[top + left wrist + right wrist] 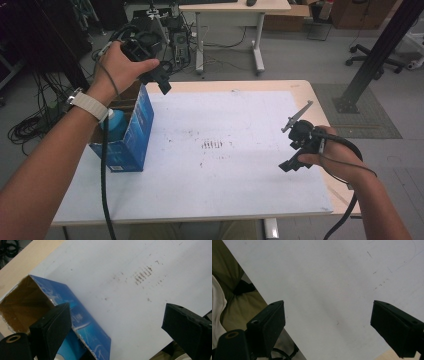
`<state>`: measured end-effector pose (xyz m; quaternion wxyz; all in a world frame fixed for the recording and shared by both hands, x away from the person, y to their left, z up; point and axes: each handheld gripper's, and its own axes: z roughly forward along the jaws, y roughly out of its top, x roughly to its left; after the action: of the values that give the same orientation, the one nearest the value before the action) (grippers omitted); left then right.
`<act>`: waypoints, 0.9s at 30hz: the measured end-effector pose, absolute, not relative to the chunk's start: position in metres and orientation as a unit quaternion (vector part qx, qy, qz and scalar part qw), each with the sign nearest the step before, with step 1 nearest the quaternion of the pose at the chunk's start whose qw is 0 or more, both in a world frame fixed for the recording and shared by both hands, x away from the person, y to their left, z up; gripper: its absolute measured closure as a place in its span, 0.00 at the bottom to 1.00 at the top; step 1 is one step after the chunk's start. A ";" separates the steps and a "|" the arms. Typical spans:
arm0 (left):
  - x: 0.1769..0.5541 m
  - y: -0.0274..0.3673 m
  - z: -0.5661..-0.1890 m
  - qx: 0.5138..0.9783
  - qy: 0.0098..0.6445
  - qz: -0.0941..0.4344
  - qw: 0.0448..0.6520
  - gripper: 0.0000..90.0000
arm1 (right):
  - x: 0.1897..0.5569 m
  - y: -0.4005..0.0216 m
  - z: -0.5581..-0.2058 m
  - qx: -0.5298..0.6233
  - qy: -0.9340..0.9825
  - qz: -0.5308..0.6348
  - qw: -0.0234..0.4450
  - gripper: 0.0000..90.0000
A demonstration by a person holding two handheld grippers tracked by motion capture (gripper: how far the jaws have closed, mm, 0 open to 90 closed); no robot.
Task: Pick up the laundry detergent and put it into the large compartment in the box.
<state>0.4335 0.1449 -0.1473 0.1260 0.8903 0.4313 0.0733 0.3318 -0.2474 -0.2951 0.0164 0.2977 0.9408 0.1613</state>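
From the high view, the left gripper (159,75) is held up in the air above the far left corner of the table (305,90), gripped by the left hand (120,67), whose wrist wears a pale watch strap (89,105). Right below it stands a blue box (134,131), upright and open at the top, at the left edge of the white sheet (225,175) that covers most of the table. A light blue rounded thing (113,125) shows inside the box mouth; what it is I cannot tell. The right gripper (292,162) is low over the right side of the sheet, well apart from the box, with its grey plate (297,116) sticking up and a cable (345,215) trailing off past the forearm. Dark scuff marks (212,145) lie near the middle of the sheet, between the two grippers.

Along the left gripper view, the left gripper (116,326) has its two black jaws spread wide with nothing between them. The blue box (82,322) sits below and partly behind the left-hand jaw, its brown inside open to the camera. The scuff marks (143,275) show farther off on the sheet (112,265).

Along the right gripper view, the right gripper (327,325) likewise has its jaws wide apart and empty, over bare white sheet (317,277) near its edge. Olive cloth (242,305) shows beyond that edge.
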 end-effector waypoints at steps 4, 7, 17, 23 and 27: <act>0.434 0.139 -0.149 0.895 0.423 0.071 0.124 0.10 | 0.332 -0.248 -0.296 0.298 0.941 0.161 0.016 0.14; 0.434 0.136 -0.151 0.897 0.419 0.069 0.122 0.10 | 0.331 -0.248 -0.297 0.299 0.940 0.161 0.015 0.14; 0.433 0.120 -0.157 0.905 0.404 0.067 0.119 0.10 | 0.330 -0.251 -0.298 0.303 0.939 0.161 0.016 0.14; 0.433 0.111 -0.167 0.907 0.399 0.056 0.120 0.10 | 0.330 -0.253 -0.298 0.303 0.938 0.164 0.016 0.14; 0.432 0.107 -0.171 0.908 0.399 0.057 0.118 0.10 | 0.330 -0.254 -0.298 0.303 0.938 0.166 0.016 0.14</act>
<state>0.4317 0.1071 -0.1712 0.1179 0.9076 0.3989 0.0570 0.3295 -0.2537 -0.2978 0.0162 0.3032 0.9383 0.1658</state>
